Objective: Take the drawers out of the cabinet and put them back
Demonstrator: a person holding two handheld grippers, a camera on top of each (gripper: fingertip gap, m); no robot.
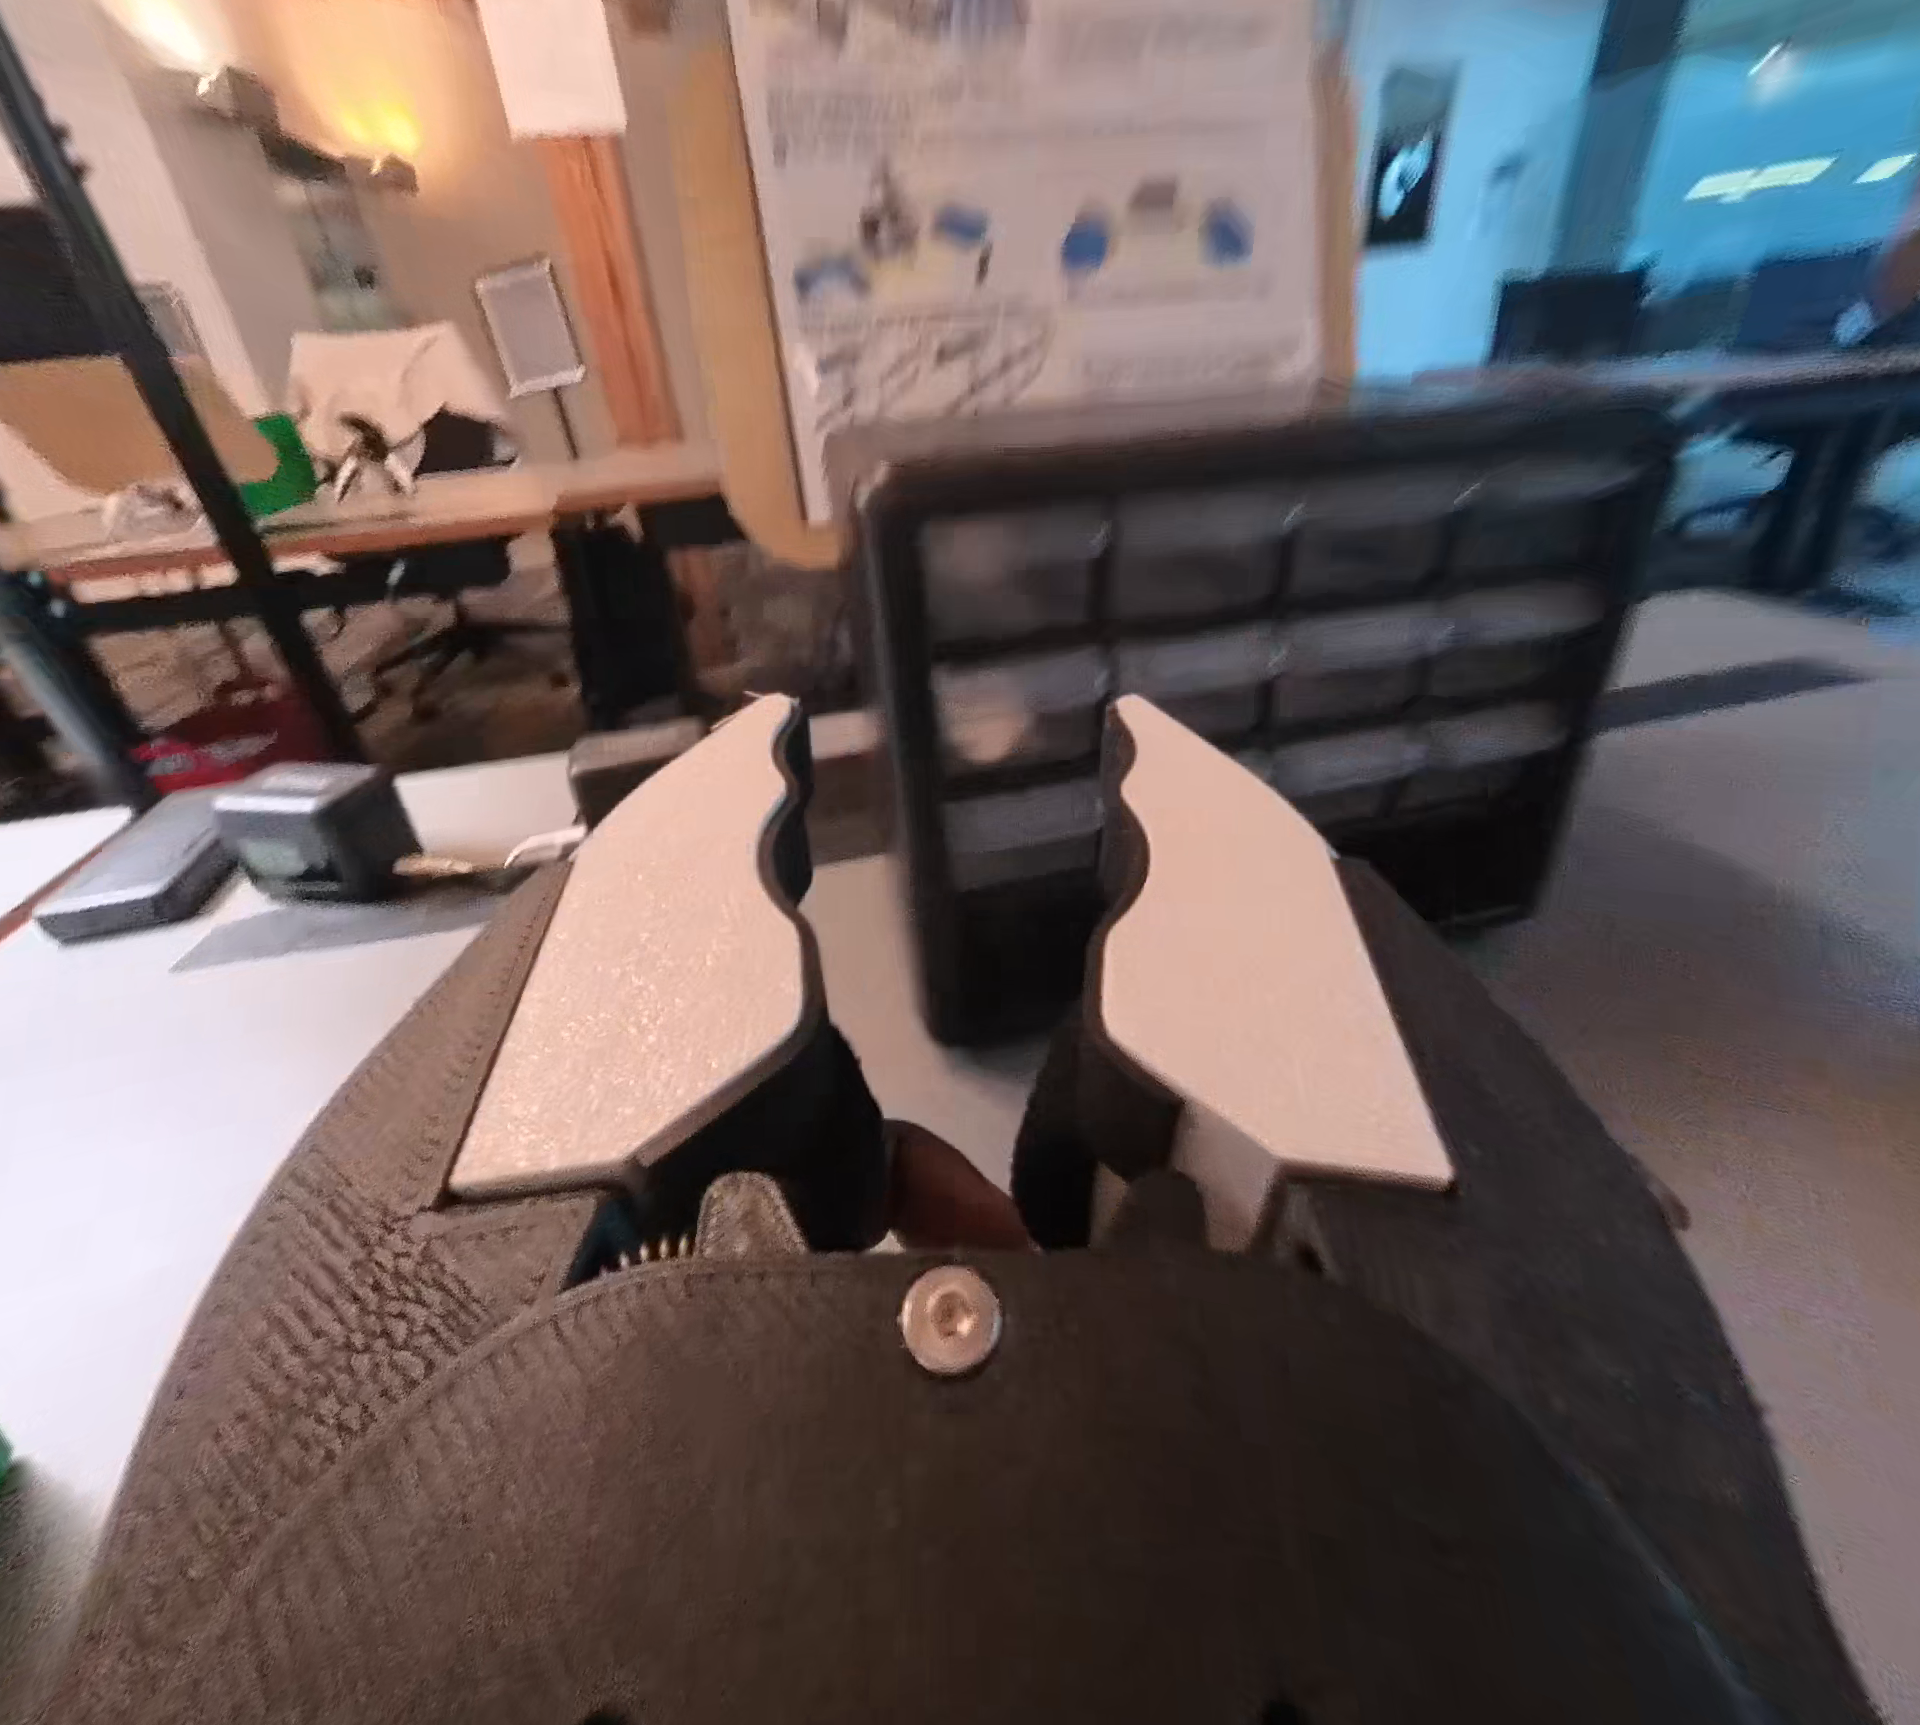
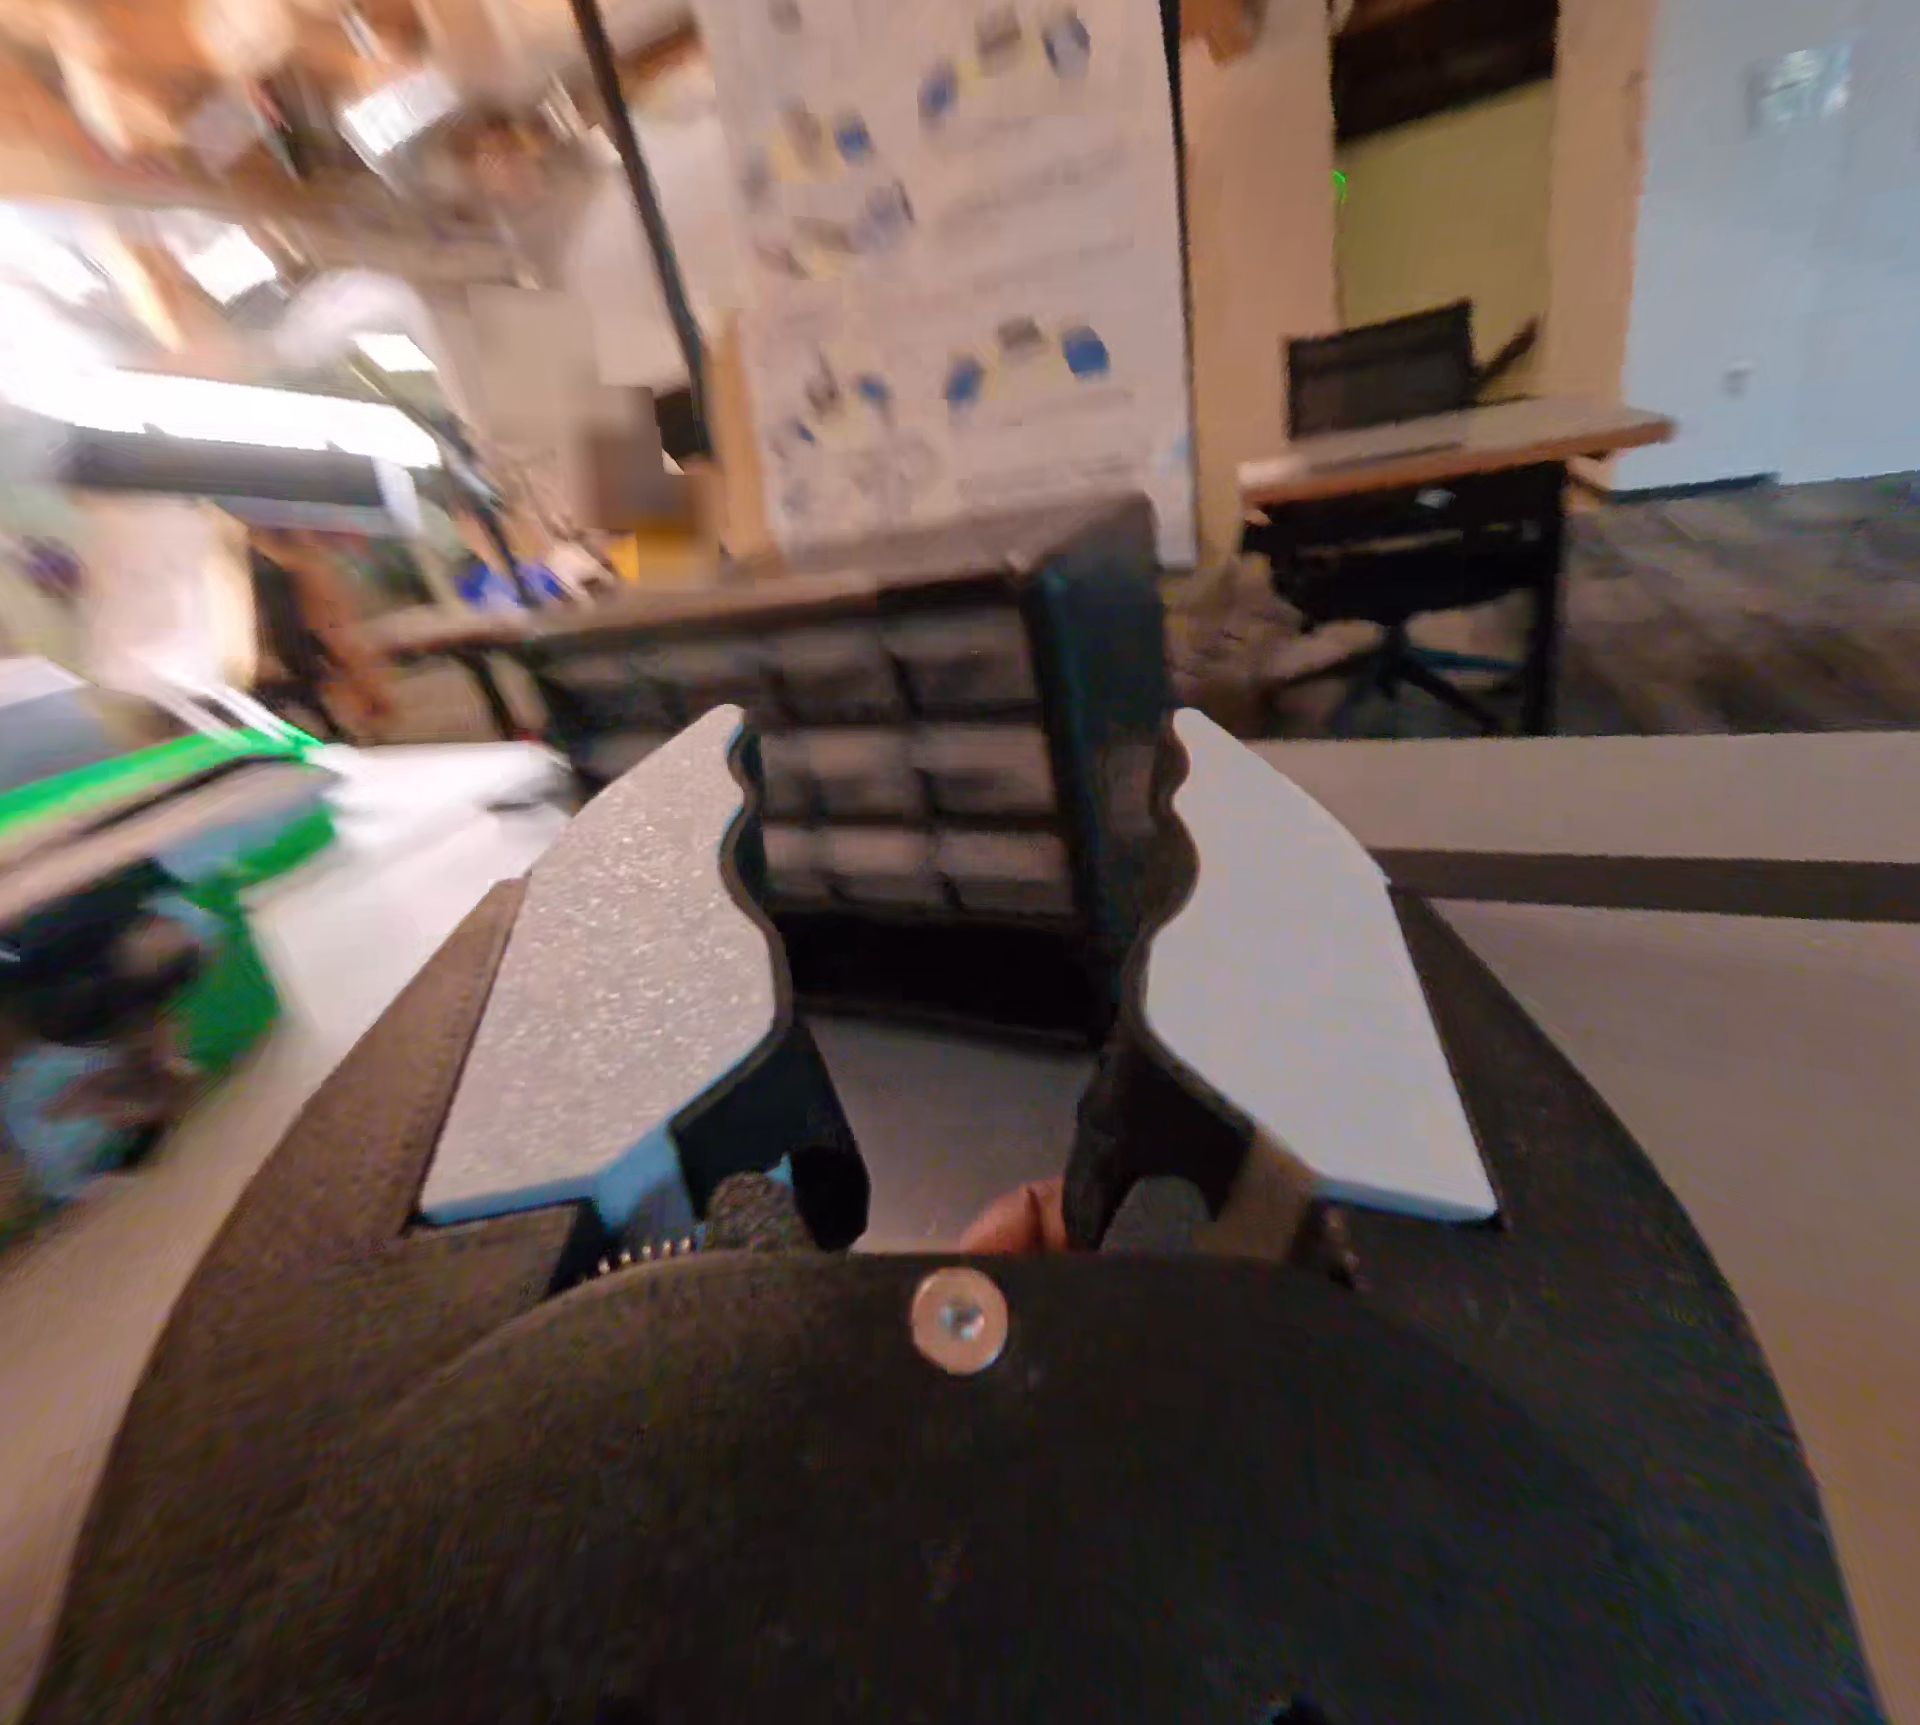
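Note:
A black cabinet [image 1: 1247,699] with rows of small translucent grey drawers [image 1: 1195,553] stands on the pale table [image 1: 208,1104]. All visible drawers sit in their slots. My left gripper [image 1: 951,719] is open and empty, a short way in front of the cabinet's left side. In the right wrist view the cabinet [image 2: 935,761] is seen at an angle from its right end. My right gripper [image 2: 961,730] is open and empty, a short way in front of the cabinet's right end. Both views are blurred.
Dark boxy devices [image 1: 301,834] lie on the table to the left of the cabinet. A blurred green and black object [image 2: 156,896] is at the left of the right wrist view. A white poster board [image 1: 1029,117] stands behind the cabinet. Desks and an office chair [image 2: 1403,595] are beyond.

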